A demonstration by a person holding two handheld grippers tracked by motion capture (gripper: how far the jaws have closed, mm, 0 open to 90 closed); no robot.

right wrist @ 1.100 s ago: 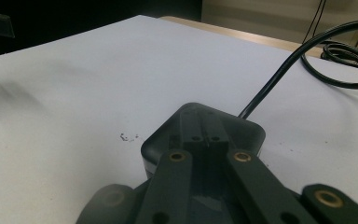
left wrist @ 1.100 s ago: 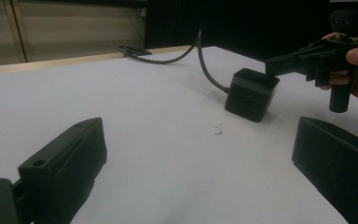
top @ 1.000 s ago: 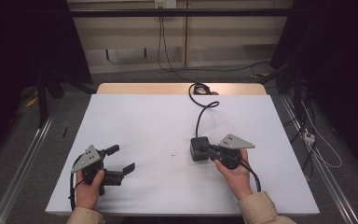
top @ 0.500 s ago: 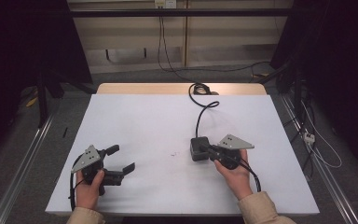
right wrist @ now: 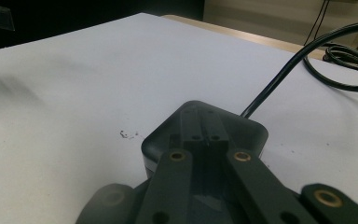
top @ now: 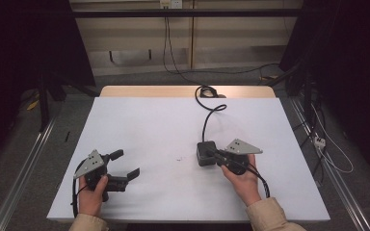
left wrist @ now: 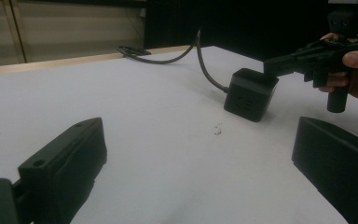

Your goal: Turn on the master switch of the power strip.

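Black box (top: 205,153) with trailing cable (top: 207,118)

One black box (top: 205,153) with one cable (top: 211,113); two hand-held grippers: left (top: 123,165), right (top: 214,155)

Cable's (top: 211,111) far end beyond table edge (top: 183,91)

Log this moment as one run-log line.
left gripper: open, resting on white table, nothing between jaws | right gripper: shut, tips over black box | box cable: runs to far edge
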